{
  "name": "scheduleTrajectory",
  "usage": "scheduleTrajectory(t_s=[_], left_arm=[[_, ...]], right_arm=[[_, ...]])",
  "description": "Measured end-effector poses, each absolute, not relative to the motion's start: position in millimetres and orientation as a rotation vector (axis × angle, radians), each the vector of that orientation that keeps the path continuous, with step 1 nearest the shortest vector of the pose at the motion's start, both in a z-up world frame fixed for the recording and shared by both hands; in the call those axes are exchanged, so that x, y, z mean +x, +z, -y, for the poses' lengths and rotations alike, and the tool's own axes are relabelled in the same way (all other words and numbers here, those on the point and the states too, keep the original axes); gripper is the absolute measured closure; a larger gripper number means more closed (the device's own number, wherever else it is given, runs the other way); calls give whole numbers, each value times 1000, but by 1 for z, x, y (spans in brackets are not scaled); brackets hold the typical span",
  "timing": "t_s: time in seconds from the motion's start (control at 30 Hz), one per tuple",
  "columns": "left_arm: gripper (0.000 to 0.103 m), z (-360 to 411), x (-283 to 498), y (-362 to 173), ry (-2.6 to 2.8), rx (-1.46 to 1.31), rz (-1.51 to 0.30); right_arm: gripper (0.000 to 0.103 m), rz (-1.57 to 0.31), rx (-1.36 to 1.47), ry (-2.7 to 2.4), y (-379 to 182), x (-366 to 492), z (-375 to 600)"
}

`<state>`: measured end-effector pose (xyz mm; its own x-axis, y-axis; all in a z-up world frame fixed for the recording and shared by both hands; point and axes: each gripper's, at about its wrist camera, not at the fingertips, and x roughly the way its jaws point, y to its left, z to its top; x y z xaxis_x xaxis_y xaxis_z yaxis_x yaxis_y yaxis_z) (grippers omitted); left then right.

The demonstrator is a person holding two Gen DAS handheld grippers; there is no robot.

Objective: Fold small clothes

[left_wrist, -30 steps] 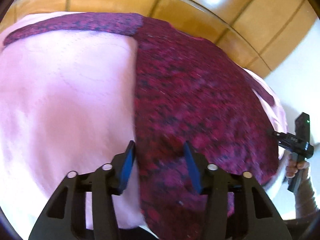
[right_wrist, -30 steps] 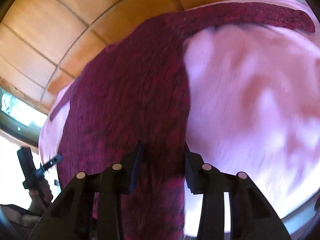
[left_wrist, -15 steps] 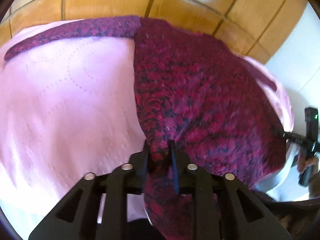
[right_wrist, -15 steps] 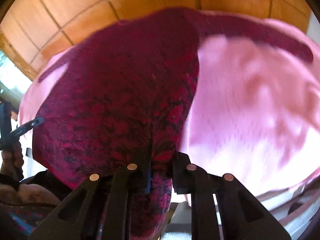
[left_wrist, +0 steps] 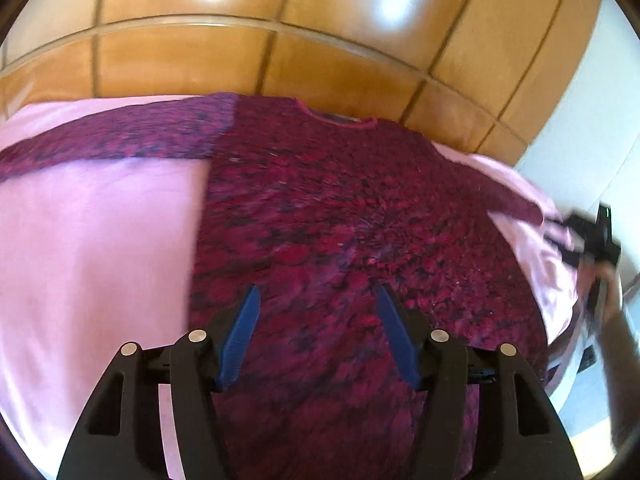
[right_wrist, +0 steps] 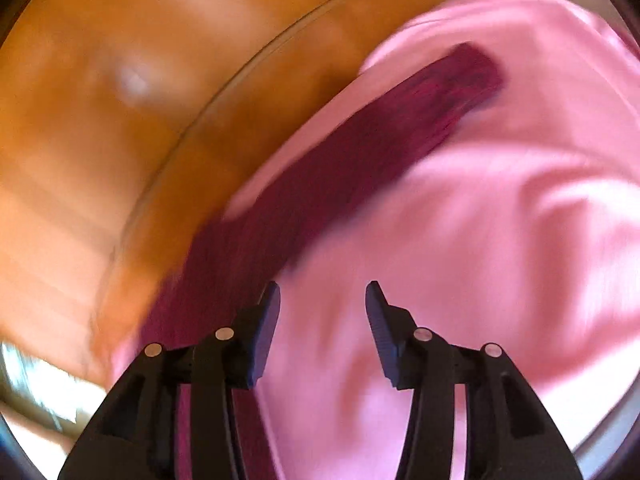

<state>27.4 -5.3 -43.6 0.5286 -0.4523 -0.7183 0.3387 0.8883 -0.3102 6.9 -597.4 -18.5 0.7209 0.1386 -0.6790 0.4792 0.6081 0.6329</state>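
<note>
pink bedspread (left_wrist: 100, 248) carries the maroon sweater (left_wrist: 340, 216); both grippers' fingers just opened, empty.

A pink bedspread (left_wrist: 92, 240) lies before a wooden panelled headboard (left_wrist: 180, 64).

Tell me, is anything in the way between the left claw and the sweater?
No, nothing visible. The left claw hangs open right over the sweater, which lies flat on the pink sheet with nothing on top.

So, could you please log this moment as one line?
left tongs: open, just opened | right tongs: open, just opened | dark red knitted sweater: flat on pink bedspread, unfolded
</note>
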Motion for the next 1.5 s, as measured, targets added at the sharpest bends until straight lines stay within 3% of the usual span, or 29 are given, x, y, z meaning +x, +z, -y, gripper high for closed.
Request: scheduleTrajectory(t_s=[0.13,0.33,0.4,0.43,0.5,0.73,1.1,1.5], left_arm=[[44,25,41,-58,-486,-98,-947],[44,24,54,-76,-458,-85,-998],[44,24,56,-77,-456,-80,-1003],[44,25,56,-77,-456,-77,-1006],[44,26,57,-78,-459,-71,-1007],[44,20,61,-78,-483,-96,-1006],[44,-1,66,-55,-522,-258,-963],[43,-22,99,-33,-541,-417,-935]], right_arm=[[65,-665,1070,-395,-37,31,669],[70,-679,1182,-550,-82,63,731],[78,-677,1199,-578,-95,73,740],[87,-679,1194,-584,-96,76,743],[91,-735,1125,-611,-96,88,746],[94,-767,846,-733,-47,104,740],[95,-701,507,-105,57,154,551],[94,-937,272,315,5,204,272]])
